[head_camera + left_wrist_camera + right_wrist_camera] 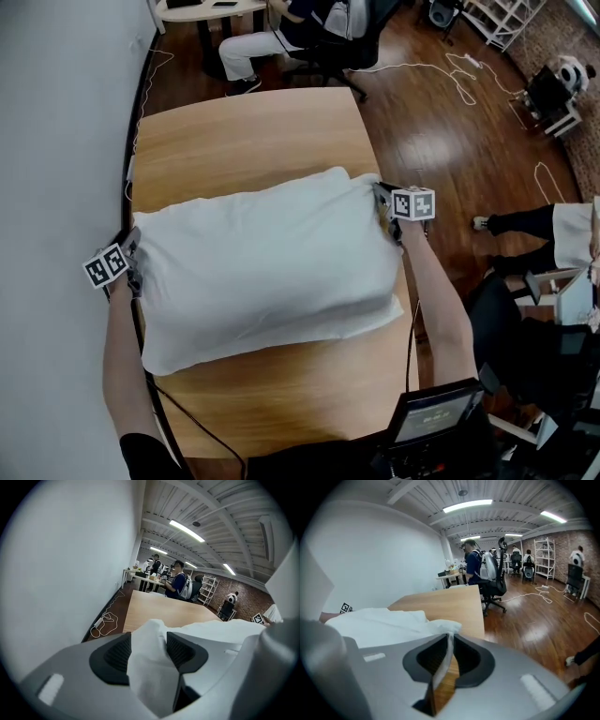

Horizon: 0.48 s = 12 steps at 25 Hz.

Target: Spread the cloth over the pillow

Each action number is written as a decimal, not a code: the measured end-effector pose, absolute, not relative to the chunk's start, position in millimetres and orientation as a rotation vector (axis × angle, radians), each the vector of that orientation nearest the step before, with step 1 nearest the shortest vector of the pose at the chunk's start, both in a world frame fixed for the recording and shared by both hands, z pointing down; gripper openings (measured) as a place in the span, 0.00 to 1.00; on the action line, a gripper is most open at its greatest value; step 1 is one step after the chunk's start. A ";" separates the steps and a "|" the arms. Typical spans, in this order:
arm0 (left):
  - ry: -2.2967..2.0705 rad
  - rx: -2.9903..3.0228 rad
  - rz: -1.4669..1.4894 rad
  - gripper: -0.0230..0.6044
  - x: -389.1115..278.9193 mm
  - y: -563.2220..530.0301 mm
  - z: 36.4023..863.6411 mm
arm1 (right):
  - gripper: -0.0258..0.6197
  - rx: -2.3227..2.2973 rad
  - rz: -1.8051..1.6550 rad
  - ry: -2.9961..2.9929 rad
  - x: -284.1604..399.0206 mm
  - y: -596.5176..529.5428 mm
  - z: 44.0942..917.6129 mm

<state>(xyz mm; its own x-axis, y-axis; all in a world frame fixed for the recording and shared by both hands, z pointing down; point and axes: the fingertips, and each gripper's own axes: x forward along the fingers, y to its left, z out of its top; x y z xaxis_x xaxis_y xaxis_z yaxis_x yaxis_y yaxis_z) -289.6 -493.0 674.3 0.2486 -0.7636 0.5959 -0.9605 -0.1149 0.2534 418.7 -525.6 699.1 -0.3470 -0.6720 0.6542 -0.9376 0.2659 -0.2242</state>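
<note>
A white cloth (262, 267) lies spread over the bulky pillow on the wooden table (253, 131); I cannot make out the pillow itself beneath it. My left gripper (131, 258) is at the cloth's left end by the wall. In the left gripper view its jaws (147, 651) stand wide, with a loose bunch of cloth (150, 672) between the pads. My right gripper (382, 202) is at the far right corner. In the right gripper view its pads (449, 656) sit close together on a thin edge of the cloth (393, 620).
A white wall (56, 141) runs along the table's left edge. A person sits on an office chair (319, 37) beyond the far end. Cables (459, 70) trail over the wood floor at the right, where another person's legs (525, 225) show. A screen (436, 412) stands at the near edge.
</note>
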 end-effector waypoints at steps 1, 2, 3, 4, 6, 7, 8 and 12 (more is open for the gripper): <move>-1.545 1.936 0.422 0.40 -287.8 -489.6 675.5 | 0.11 1.450 0.838 -2.136 417.7 -527.5 699.4; -1.511 1.945 0.416 0.40 -283.7 -487.1 678.1 | 0.08 1.455 0.845 -2.169 418.9 -529.8 696.6; -1.467 1.957 0.410 0.40 -276.7 -487.6 682.2 | 0.07 1.475 0.848 -2.202 423.6 -530.9 690.0; -1.420 1.970 0.406 0.39 -267.4 -491.5 686.3 | 0.07 1.509 0.848 -2.236 431.1 -530.8 679.7; -1.339 1.984 0.405 0.39 -252.0 -499.3 684.7 | 0.06 1.588 0.843 -2.312 445.8 -527.8 651.5; -1.309 1.986 0.407 0.39 -250.3 -498.6 679.0 | 0.06 1.617 0.838 -2.361 448.5 -525.6 635.0; -1.289 1.987 0.410 0.37 -252.9 -494.9 672.4 | 0.06 1.632 0.832 -2.418 446.8 -523.2 617.4; -1.327 2.039 0.374 0.05 -271.8 -489.6 644.2 | 0.06 1.632 0.731 -2.623 432.5 -516.2 538.6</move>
<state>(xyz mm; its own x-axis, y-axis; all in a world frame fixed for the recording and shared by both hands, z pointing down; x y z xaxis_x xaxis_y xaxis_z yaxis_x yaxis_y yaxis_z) -271.8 -489.6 644.2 0.4426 -0.6980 0.5630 -0.8893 -0.2607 0.3759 432.5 -516.2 538.6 -0.4712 -0.8568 0.2094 -0.8416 0.3657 -0.3973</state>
